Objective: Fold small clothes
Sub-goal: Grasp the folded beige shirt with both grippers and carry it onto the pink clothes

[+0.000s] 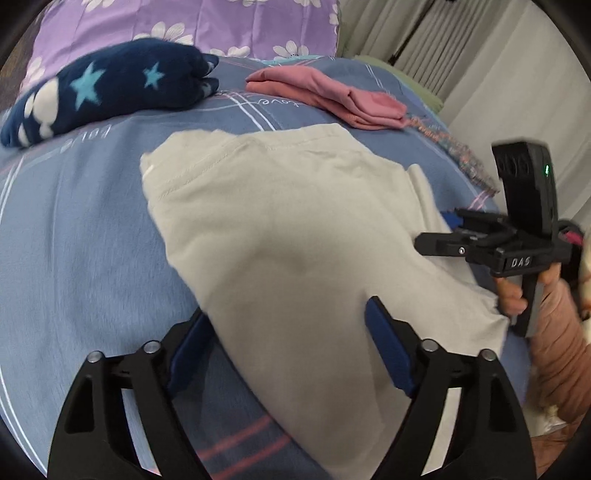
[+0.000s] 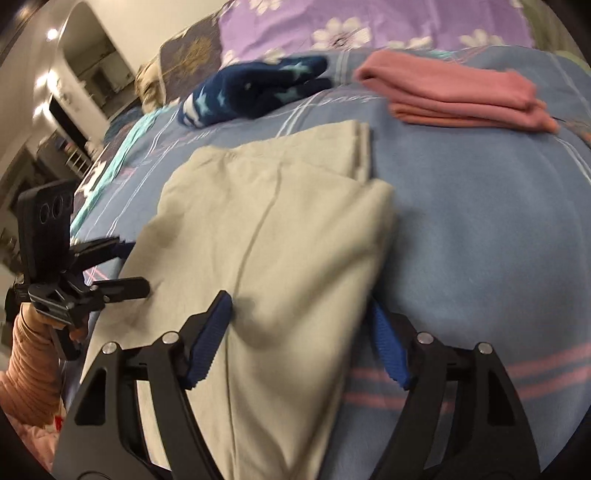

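A beige garment (image 1: 280,236) lies partly folded on the blue bedspread (image 1: 74,240); it also shows in the right wrist view (image 2: 280,240). My left gripper (image 1: 288,325) is open, its blue pads on either side of the garment's near left edge. My right gripper (image 2: 299,321) is open, straddling the garment's near right edge. Each gripper shows in the other's view: the right one (image 1: 439,236) at the garment's right side, the left one (image 2: 122,266) at its left side.
A folded navy star-print garment (image 1: 110,88) and a folded pink garment (image 1: 332,96) lie at the far side of the bed. A purple floral pillow (image 1: 192,22) sits behind them. Curtains (image 1: 480,55) hang on the right.
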